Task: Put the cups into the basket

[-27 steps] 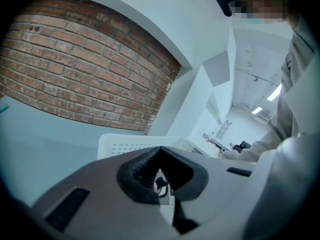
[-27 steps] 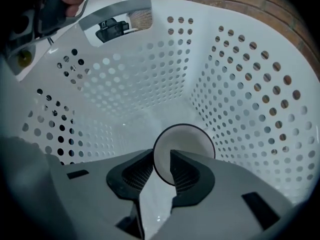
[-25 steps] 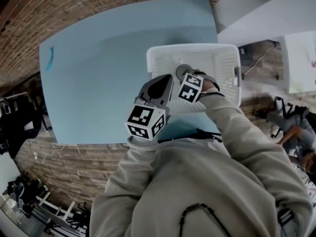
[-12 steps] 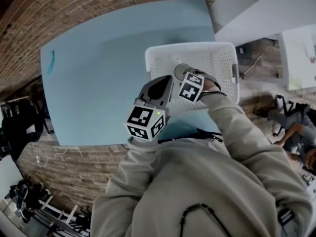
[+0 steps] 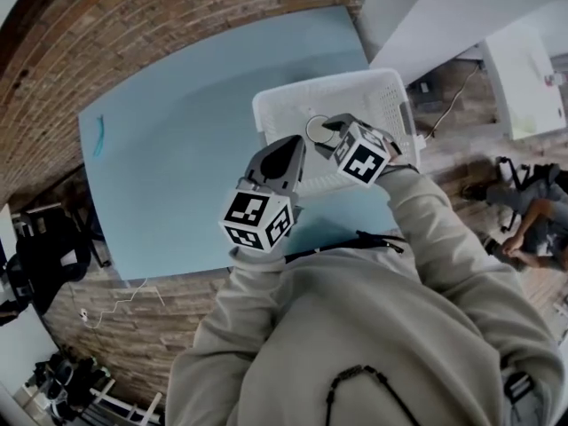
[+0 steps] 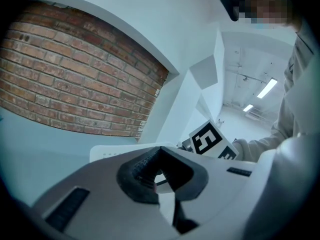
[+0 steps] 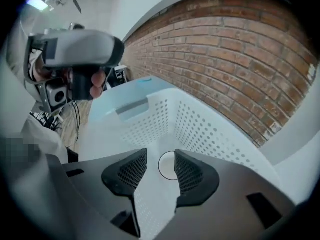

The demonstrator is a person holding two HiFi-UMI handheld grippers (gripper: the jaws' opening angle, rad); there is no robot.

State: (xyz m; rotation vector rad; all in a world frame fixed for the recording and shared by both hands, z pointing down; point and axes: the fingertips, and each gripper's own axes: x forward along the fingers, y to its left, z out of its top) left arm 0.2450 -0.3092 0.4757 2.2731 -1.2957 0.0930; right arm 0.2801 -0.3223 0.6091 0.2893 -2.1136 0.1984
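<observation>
White plastic with lots of little holes makes the basket, and we see it on the light blue table, at the table's 3 o'clock side in the head view. One cup stands inside the basket, close to the middle of its floor, with its round mouth facing up. Our right gripper hangs over the basket and points down into it. Its jaws have just been opening and now they stand wide apart. In the right gripper view the cup shows down in the gap between them, a little toward 3 o'clock, partly behind that side's black pad, but it sits low on the basket floor and the pads do not touch it. So the right gripper holds nothing. Our left gripper is outside the basket, at about 7 o'clock from it in the head view, just by the near wall. Its two black pads are pressed together at the tips and nothing is pinched in them. In the left gripper view, the marker cube of the right gripper shows at 2 o'clock from the pads. A brick wall runs along the table's 12 o'clock edge. A small blue-green thing lies at the table's 9 o'clock edge, well apart from the basket.
</observation>
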